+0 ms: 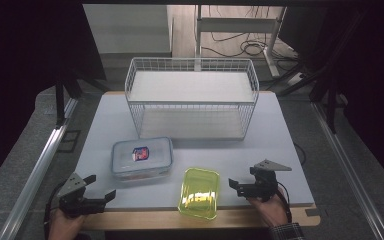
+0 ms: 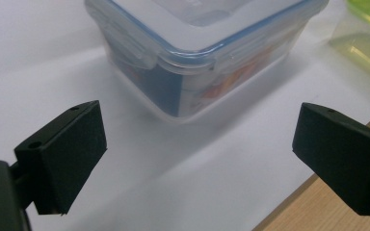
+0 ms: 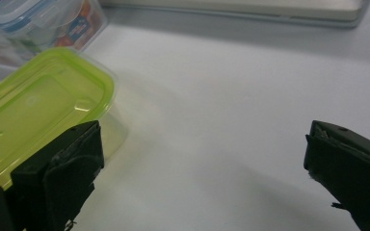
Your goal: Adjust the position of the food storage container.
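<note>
Lower left of the high view, the left gripper (image 1: 98,187) gapes wide, gripping nothing. Lower right, the right gripper (image 1: 237,185) is spread wide too, empty. Between them sit a clear lidded container (image 1: 142,157) and a yellow-green container (image 1: 199,193); a white wire basket (image 1: 192,98) stands at upper centre.

— What sits on the table (image 1: 280,150)?
— A wire basket (image 1: 192,97) at the back, a clear box (image 1: 142,158) nearer, a green box (image 1: 199,192) beside it at the front edge.
</note>
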The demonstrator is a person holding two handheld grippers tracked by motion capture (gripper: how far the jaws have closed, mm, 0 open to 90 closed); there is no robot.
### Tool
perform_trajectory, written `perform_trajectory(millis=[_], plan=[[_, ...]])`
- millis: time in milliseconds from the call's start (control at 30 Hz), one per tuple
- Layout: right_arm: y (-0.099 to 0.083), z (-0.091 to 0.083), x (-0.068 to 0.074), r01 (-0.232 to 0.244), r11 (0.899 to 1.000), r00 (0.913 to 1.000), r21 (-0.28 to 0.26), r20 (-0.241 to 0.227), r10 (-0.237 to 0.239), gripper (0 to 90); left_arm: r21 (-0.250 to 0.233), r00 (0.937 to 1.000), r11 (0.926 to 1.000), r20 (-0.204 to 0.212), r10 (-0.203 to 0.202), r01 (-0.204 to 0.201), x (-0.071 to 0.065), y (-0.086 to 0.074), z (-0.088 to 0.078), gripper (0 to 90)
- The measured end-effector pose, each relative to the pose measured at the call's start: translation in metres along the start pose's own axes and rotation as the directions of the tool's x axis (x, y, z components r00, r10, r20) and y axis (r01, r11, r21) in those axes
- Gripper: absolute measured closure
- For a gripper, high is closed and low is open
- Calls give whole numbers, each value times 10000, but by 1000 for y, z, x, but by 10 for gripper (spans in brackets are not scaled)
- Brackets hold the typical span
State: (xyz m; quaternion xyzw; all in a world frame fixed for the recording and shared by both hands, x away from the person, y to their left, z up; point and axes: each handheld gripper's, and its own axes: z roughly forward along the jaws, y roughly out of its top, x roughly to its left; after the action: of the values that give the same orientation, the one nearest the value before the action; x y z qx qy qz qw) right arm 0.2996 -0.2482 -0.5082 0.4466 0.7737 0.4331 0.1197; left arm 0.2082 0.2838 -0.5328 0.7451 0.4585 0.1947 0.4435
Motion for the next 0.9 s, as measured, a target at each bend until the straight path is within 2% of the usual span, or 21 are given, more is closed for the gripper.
perform_trajectory(millis=[167, 233, 300, 400, 433, 467, 533, 567, 600, 633, 733, 767, 800, 867, 900], plan=[[1, -1, 3, 61, 9994, 10000, 338, -80, -58, 7, -135, 9997, 9996, 54, -228, 229, -3, 2, 2, 41], [1, -1, 4, 81, 9992, 10000, 403, -17, -80, 10, -349, 9995, 9990, -73, -294, 291, -4, 3, 1, 39], [3, -2, 8, 141, 9987, 9998, 498, 120, -147, 68, -594, 9991, 9976, -221, -374, 360, -3, 4, -2, 40], [4, -5, 10, 240, 9985, 9993, 486, 288, -254, 122, -645, 9989, 9975, -354, -318, 294, -2, 4, -3, 46], [6, -7, 11, 320, 9984, 9989, 466, 327, -336, 175, -626, 9987, 9976, -383, -323, 299, -2, 4, -3, 49], [7, -10, 12, 410, 9977, 9991, 532, 112, -416, 295, -706, 9988, 9967, -244, -416, 398, -1, 4, -4, 49], [9, -13, 13, 719, 9948, 9974, 717, -109, -713, 402, -760, 9989, 9961, -154, -451, 438, -1, 4, -4, 49], [9, -13, 13, 719, 9948, 9974, 717, -109, -713, 402, -807, 9989, 9957, -104, -467, 457, -1, 4, -5, 49], [10, -15, 14, 787, 9934, 9969, 829, -131, -779, 454, -817, 9989, 9956, -121, -462, 451, -2, 4, -5, 49], [14, -20, 17, 946, 9920, 9954, 837, -245, -929, 563, -753, 9990, 9964, -173, -411, 397, -2, 4, -5, 51], [20, -24, 28, 1329, 9866, 9904, 949, -501, -1286, 674, -608, 9990, 9973, -165, -418, 407, -2, 4, -4, 51], [20, -24, 28, 1329, 9866, 9904, 949, -501, -1286, 674, -608, 9990, 9973, -165, -418, 407, -2, 4, -4, 51], [23, -24, 38, 1516, 9834, 9861, 992, -838, -1436, 721, -542, 9991, 9979, -195, -371, 360, -2, 3, -3, 51], [27, -25, 50, 1710, 9796, 9833, 1061, -819, -1627, 781, -526, 9992, 9980, -217, -350, 338, -2, 3, -3, 51], [29, -25, 54, 1805, 9782, 9800, 1028, -1038, -1699, 823, -517, 9993, 9982, -213, -308, 297, -2, 4, -2, 50]])
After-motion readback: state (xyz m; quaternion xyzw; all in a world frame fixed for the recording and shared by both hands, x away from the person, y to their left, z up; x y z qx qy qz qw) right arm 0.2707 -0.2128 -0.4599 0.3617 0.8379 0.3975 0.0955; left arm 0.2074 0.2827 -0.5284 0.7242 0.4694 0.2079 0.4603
